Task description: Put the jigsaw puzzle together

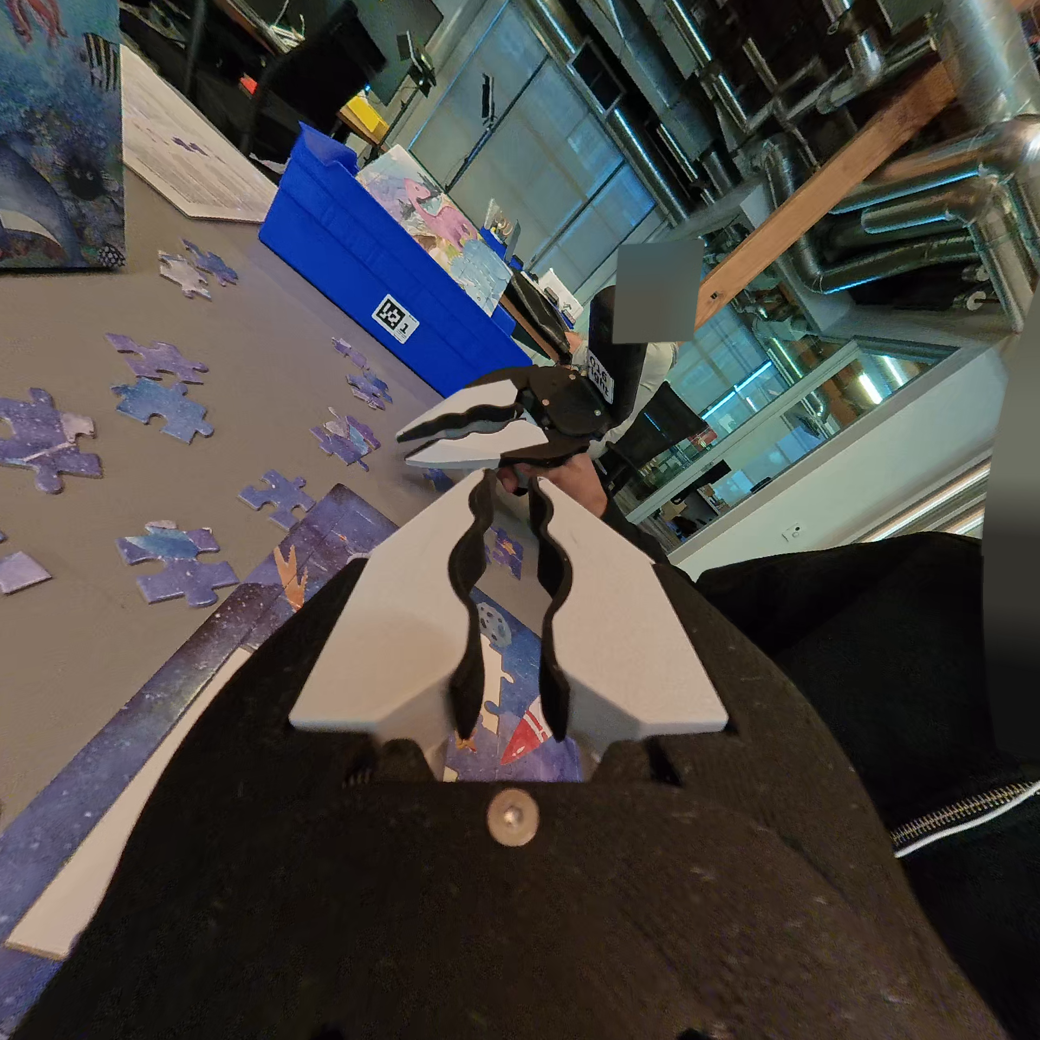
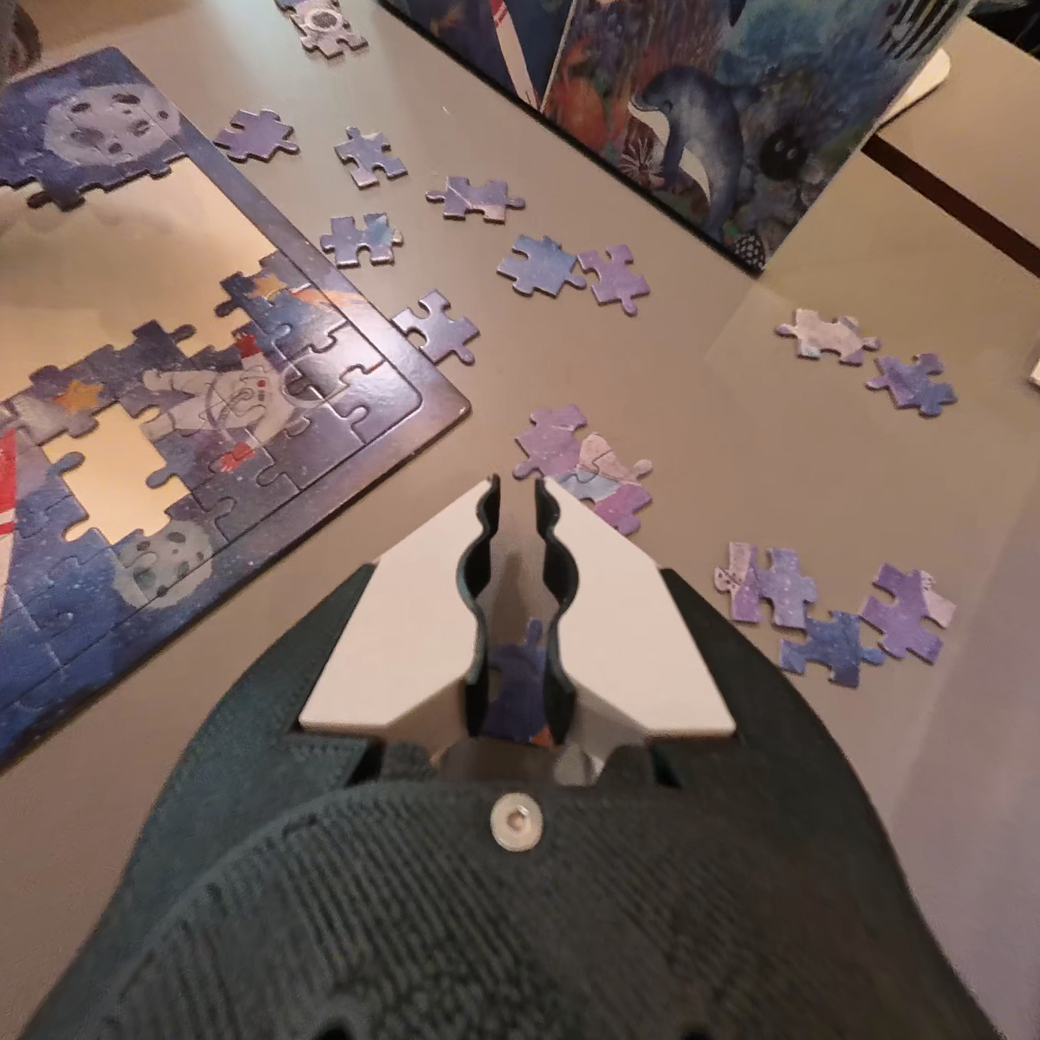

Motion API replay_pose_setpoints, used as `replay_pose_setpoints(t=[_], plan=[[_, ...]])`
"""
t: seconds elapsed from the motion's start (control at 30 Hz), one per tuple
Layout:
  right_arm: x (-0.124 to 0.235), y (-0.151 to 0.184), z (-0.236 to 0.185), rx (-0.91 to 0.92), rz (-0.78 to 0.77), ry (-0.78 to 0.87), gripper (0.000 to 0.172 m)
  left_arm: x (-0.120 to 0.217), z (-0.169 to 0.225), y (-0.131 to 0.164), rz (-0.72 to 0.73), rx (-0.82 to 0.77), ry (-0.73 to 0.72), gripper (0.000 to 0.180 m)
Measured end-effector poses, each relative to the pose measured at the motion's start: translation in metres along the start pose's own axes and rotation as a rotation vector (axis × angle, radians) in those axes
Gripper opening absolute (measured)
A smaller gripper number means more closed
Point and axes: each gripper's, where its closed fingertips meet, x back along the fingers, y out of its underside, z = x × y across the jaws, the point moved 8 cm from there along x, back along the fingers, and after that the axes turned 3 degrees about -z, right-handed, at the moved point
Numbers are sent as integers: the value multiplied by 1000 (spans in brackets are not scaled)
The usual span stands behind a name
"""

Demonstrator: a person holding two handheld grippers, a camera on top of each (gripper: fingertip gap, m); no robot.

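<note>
Overhead, both grippers (fingers narrowly parted) hover above table [image 2: 788,506].

even indoor light, glare on the puzzle board [image 2: 360,366], fisheye-warped edges, slight motion blur throughout.

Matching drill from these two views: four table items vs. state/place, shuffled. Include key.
Things:
1. blue bin
2. puzzle board
3. tall box
4. dark blue loose piece

States:
A. partly filled, with bare backing showing through the gaps
B. flat on the table, right by the board's rim
C. square black-and-white marker on its side
D. covered in sea-creature art

Pairs: 1-C, 2-A, 3-D, 4-B
</note>
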Motion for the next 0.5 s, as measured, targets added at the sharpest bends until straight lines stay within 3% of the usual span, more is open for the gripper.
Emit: replay_pose_setpoints(t=[0.1, 0.27, 0.5], plan=[[3, 3, 8, -11, 2, 32, 18, 0, -1, 0, 1, 1, -1, 9], [-9, 8, 28, -101, -74, 29, 59, -1, -1, 1, -3, 5, 1, 9], [-20, 7, 34, 30, -82, -107, 57, 0, -2, 0, 1, 5, -2, 9]])
